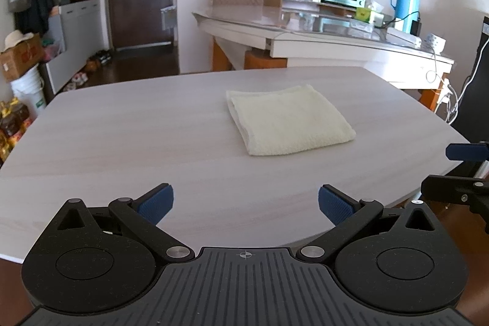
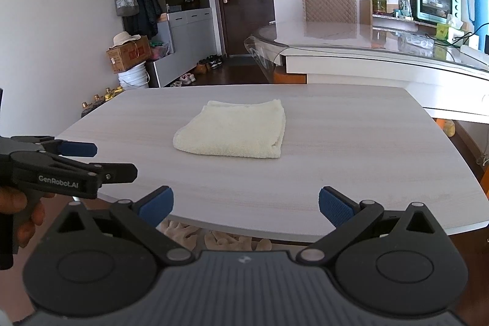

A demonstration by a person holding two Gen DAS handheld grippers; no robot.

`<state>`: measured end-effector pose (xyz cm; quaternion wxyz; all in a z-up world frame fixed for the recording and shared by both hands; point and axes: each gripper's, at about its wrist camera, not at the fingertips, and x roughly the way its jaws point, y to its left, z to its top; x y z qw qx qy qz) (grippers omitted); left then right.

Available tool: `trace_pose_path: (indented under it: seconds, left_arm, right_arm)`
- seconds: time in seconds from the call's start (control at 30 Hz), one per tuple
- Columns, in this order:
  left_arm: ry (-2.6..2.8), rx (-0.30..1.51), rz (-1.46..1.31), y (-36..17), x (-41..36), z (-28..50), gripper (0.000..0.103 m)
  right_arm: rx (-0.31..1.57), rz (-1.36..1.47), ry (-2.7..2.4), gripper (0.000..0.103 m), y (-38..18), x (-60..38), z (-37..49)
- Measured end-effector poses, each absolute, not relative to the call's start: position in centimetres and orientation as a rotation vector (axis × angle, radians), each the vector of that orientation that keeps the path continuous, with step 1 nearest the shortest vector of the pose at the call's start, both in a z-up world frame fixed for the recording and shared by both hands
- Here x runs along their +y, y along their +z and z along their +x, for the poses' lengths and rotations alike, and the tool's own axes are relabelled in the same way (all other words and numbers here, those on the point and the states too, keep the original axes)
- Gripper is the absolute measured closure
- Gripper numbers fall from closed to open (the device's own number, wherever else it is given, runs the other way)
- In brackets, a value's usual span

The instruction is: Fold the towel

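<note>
Left wrist view: left gripper (image 1: 246,205) wide open, empty, over near edge of pale wood-grain table (image 1: 122,142). Folded cream terry towel (image 1: 287,121) lies mid-table. Right wrist view: right gripper (image 2: 246,205) likewise spread, nothing held, towel (image 2: 233,135) central.

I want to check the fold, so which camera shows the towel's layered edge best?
The left wrist view: the towel shows its stacked layers along the near-left edge. The right wrist view shows the same towel, but mostly its top and rounded fold, with layers only at the right corner.

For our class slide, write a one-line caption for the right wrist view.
Open right gripper faces a folded cream towel on the pale table, left gripper alongside.
</note>
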<state>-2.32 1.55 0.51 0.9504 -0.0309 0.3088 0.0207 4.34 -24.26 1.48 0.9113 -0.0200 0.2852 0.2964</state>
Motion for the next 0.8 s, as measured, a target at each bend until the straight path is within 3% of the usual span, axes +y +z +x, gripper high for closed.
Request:
trace_pose_path:
  seconds: [0.8]
  left_arm:
    - [0.091,0.584,-0.047,2.2,0.8,-2.6,0.0]
  right_arm:
    - [0.551,-0.042,0.615,0.0,2.8,-24.4,4.2]
